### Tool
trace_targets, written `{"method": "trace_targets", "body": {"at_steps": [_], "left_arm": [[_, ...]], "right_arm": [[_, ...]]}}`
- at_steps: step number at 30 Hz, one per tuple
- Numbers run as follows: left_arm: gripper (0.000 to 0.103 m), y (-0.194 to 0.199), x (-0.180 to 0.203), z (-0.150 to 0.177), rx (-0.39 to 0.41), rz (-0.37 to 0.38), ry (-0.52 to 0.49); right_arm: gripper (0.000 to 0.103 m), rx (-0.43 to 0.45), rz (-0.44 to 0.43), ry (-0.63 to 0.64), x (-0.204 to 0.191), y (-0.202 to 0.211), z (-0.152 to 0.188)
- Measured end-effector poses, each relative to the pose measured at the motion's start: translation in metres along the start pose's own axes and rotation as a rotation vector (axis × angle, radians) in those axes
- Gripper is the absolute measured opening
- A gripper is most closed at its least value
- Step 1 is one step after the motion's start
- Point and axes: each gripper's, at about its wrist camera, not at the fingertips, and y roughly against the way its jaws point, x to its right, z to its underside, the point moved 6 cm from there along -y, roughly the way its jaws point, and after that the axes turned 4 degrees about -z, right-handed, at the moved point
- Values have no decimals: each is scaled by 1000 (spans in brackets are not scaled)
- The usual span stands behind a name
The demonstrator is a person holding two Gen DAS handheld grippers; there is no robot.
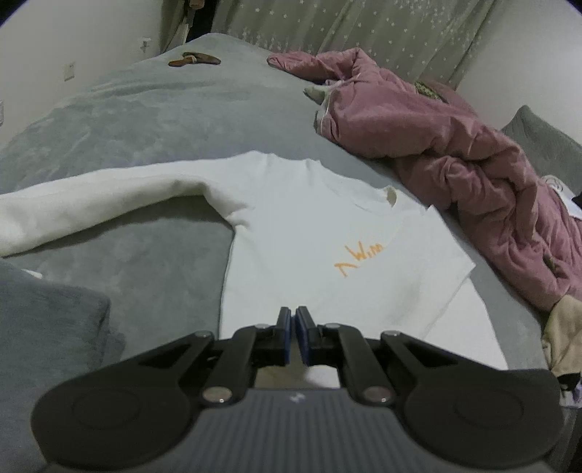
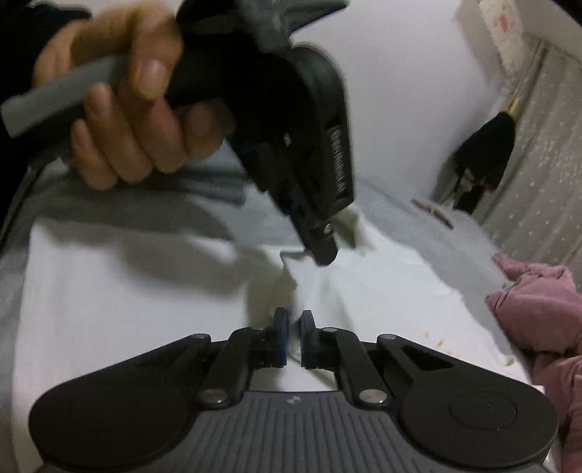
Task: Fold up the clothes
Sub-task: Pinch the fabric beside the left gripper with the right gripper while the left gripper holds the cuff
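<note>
A white long-sleeved sweatshirt (image 1: 302, 225) with orange lettering (image 1: 358, 259) lies on the grey bed (image 1: 145, 120), one sleeve (image 1: 91, 207) stretched to the left, the right side folded over. My left gripper (image 1: 293, 313) is shut, hovering over the shirt's lower part; whether it pinches cloth I cannot tell in its own view. In the right wrist view the left gripper (image 2: 322, 251) points down at a raised fold of the white cloth (image 2: 327, 283). My right gripper (image 2: 294, 320) is shut on a bunch of that white cloth.
A crumpled pink quilted jacket (image 1: 454, 152) lies along the right of the shirt, also in the right wrist view (image 2: 538, 313). A grey pillow (image 1: 47, 327) sits at the near left. A brown object (image 1: 194, 59) lies at the bed's far end. Curtains (image 1: 382, 32) hang behind.
</note>
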Motion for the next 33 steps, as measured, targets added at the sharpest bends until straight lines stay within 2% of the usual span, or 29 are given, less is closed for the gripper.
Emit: {"method": "trace_targets", "body": {"at_steps": [4, 13, 22, 24, 25, 28, 33], "left_arm": [[5, 12, 0, -1, 13, -1, -12], [5, 5, -3, 14, -19, -107, -117], [6, -3, -5, 19, -35, -127, -145], [7, -7, -6, 24, -66, -122, -158], [8, -9, -7, 27, -82, -122, -162], [9, -7, -10, 29, -91, -122, -171], [9, -3, -9, 30, -91, -116, -188]], "right_arm": [[6, 74, -26, -65, 5, 19, -12], [6, 40, -69, -109, -4, -2, -11], [8, 41, -107, -188, 6, -6, -15], [17, 32, -116, -176, 4, -6, -16], [17, 24, -136, -175, 4, -5, -15], [17, -1, -174, -208, 15, 2, -9], [18, -12, -163, -367, 51, 11, 6]]}}
